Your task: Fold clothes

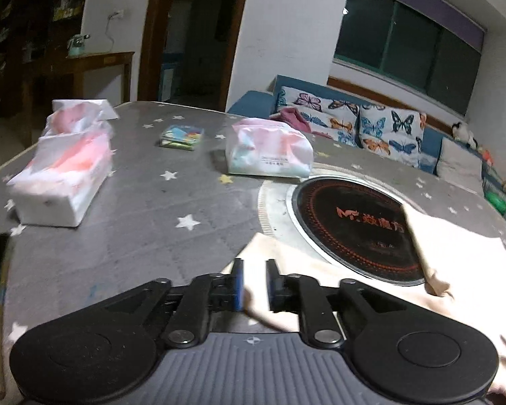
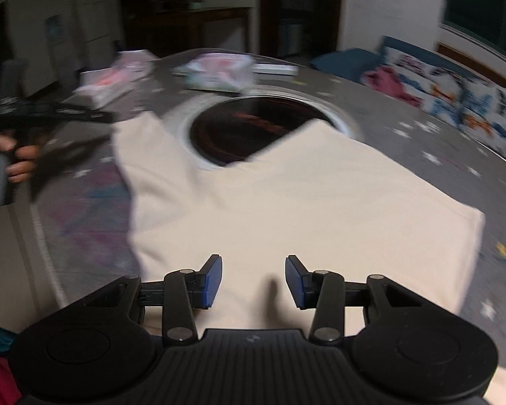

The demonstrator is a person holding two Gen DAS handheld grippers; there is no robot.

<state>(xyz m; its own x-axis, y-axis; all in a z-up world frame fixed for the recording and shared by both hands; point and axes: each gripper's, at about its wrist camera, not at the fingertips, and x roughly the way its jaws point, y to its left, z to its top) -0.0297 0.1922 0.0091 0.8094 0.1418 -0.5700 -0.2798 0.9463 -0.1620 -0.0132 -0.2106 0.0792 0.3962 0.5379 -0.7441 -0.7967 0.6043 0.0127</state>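
1. We see one cream shirt point(image 2: 286, 202) spread flat on the grey starred table point(image 1: 135, 222), its far edge overlapping the round black hob point(image 1: 347, 222) set into the tabletop.
2. Its long axis runs left to right across our right view; two points of cloth reach away toward the hob.
3. Our left gripper point(image 1: 254, 281) has its pads nearly together, pinching a corner of the shirt.
4. Our right gripper point(image 2: 253, 280) hangs over the near part of the shirt, jaws spread wide, holding nothing.
5. Two tissue packs lie beyond: one point(image 1: 64, 175) torn open with tissues showing, one point(image 1: 270, 152) closed.
6. One small colourful box point(image 1: 183, 137) sits between them.
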